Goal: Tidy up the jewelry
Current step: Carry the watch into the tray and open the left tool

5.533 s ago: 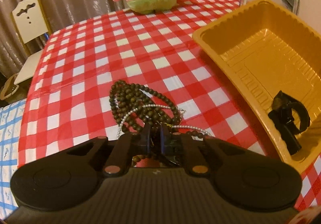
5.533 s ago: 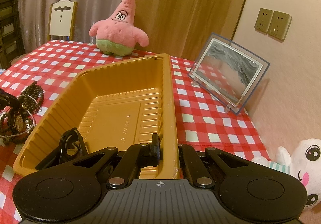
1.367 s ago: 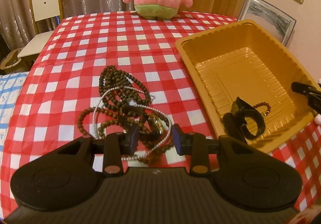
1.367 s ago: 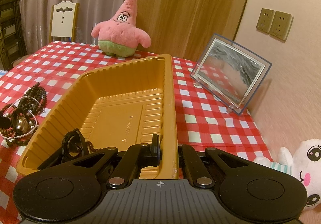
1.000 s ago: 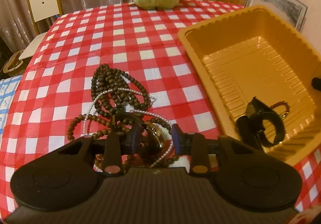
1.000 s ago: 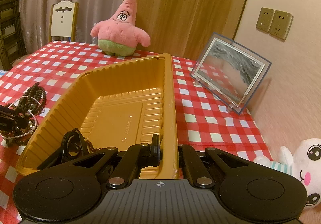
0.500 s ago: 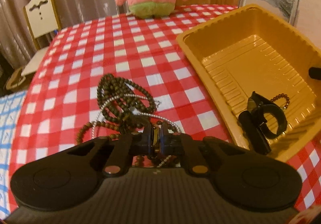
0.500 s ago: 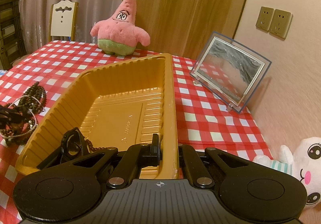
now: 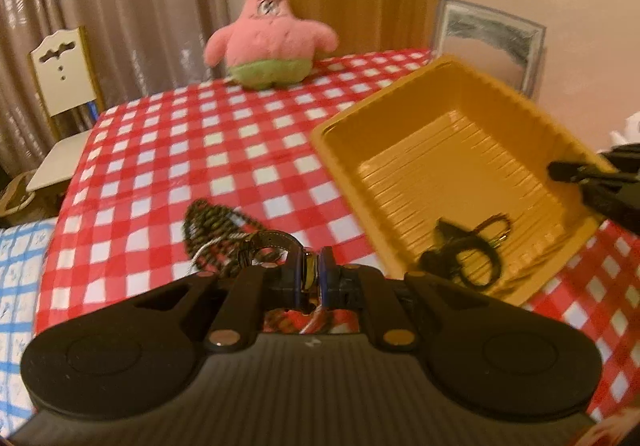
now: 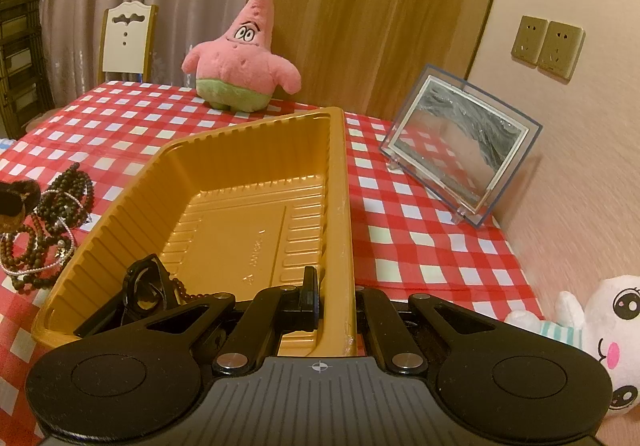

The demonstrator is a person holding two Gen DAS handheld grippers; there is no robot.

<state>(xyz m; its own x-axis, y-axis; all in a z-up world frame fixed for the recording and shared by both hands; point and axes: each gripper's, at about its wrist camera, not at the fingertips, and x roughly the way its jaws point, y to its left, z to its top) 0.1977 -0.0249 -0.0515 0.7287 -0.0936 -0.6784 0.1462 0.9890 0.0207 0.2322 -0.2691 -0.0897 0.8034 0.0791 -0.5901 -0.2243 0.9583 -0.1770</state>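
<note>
Right tongs (image 10: 335,300) grip the orange tray (image 10: 340,182) rim

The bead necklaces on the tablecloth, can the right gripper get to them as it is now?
Probably not as it stands: the right gripper is clamped on the yellow tray's wall, and the bead necklaces lie beyond the tray's far side.

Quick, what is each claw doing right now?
Left gripper: shut on a watch.
Right gripper: shut on the rim of the yellow tray.
</note>
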